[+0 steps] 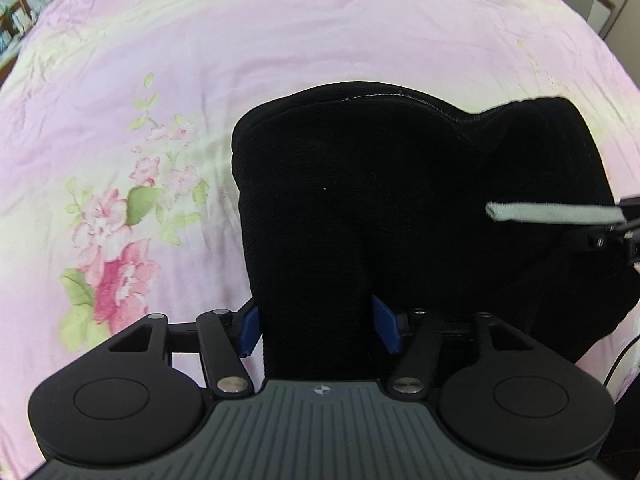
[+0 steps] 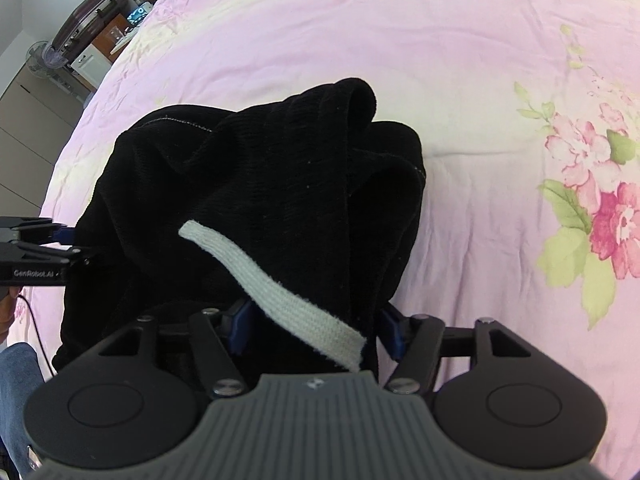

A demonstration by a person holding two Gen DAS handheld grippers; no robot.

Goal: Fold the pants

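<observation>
Black pants (image 1: 380, 200) lie bunched in a thick fold on a pink floral bedsheet (image 1: 180, 52). My left gripper (image 1: 318, 330) points steeply down over the near end of the fold. A band of the black cloth runs between its blue pads (image 1: 250, 330), which stand apart and do not visibly squeeze it. In the right wrist view the pants (image 2: 260, 180) show a white drawstring (image 2: 272, 292) draped over them. My right gripper (image 2: 314, 330) straddles that end, jaws spread, with cloth and drawstring between them. Each gripper also shows in the other's view, at the frame edge.
The bedsheet (image 2: 480, 80) spreads wide around the pants, with printed flowers (image 2: 600, 208) to one side. A person's jeans-clad leg (image 2: 16, 380) and a cable are at the near left. A suitcase (image 2: 88, 16), a fan (image 2: 40, 56) and cabinets stand beyond the bed.
</observation>
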